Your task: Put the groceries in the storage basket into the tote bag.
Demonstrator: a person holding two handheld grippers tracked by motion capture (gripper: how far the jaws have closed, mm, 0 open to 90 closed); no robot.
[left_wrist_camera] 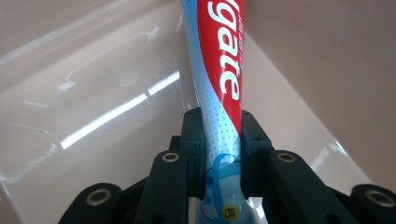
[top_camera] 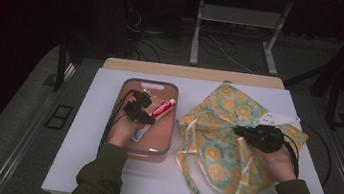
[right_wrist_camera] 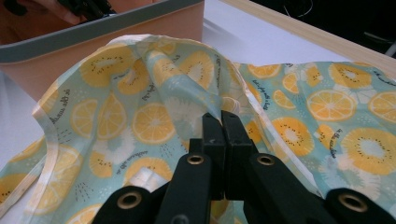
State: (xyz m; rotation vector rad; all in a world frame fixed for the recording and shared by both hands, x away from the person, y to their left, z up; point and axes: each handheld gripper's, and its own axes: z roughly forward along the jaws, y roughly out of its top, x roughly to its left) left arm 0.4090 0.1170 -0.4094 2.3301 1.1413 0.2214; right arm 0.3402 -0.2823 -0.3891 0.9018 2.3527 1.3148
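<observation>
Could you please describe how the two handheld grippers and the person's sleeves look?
Both the left gripper and the right gripper are black, with two jaws on angular linkage arms. In the gripper views, brass-coloured rivets mark the pivots. A black cable trails from the left gripper, and another loops behind the right one. The sleeves are dark olive green.

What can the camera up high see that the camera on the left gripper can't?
High view alone: the whole table, the fruit-print bag, the right gripper shut on the bag's cloth, and the person's sleeves.
Left gripper view alone: the close-up lettering on the toothpaste tube and the pads pressing its sides.
Both share: the pink tray, the toothpaste tube lying in it, and the left gripper clamped on that tube.
</observation>
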